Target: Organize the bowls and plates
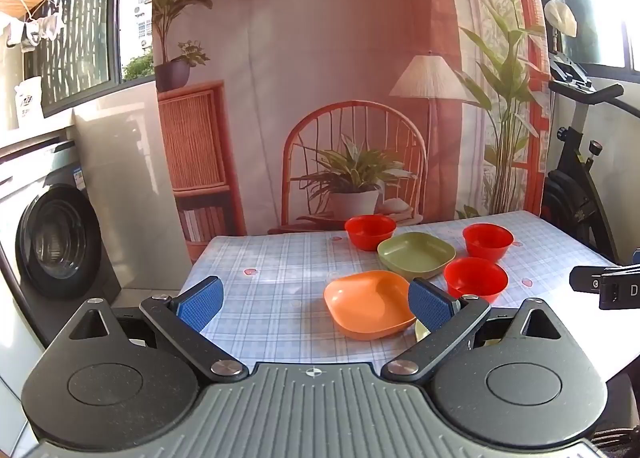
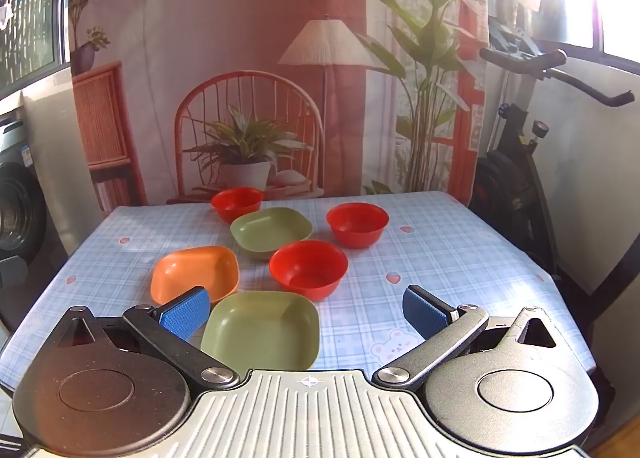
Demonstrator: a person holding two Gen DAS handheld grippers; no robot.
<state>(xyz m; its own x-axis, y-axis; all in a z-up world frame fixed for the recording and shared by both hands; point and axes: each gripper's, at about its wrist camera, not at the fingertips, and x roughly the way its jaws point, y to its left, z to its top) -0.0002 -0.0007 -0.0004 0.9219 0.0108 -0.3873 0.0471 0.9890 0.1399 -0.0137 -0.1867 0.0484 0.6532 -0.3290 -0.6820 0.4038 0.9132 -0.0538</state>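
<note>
Nearest the right-hand camera sits a green plate point(image 2: 262, 328), square with rounded corners, close to the desk's near edge and just ahead of the right gripper point(image 2: 306, 308), lying between its fingers but nearer the left one! Those blue-padded fingers point(image 2: 185, 313) stand spread wide, touching nothing. Beyond the plate's far left corner lies an orange plate point(image 2: 195, 272), and just beyond its far right corner a red bowl point(image 2: 308, 268).

Further back, a second green plate point(image 2: 271, 231) sits mid-desk, with another red bowl point(image 2: 357, 223) to its right and a third red bowl point(image 2: 237, 202) up near the far edge. All rest upright on the checked cloth of the desk point(image 2: 460, 254).

Over to the left gripper point(image 1: 316, 304): fingers wide as well, nothing held, hovering over the near left part of the desk. The orange plate lies just inside its right finger point(image 1: 430, 304), which overlaps the plate's right corner in this view. Bare cloth lies by the left finger.
</note>
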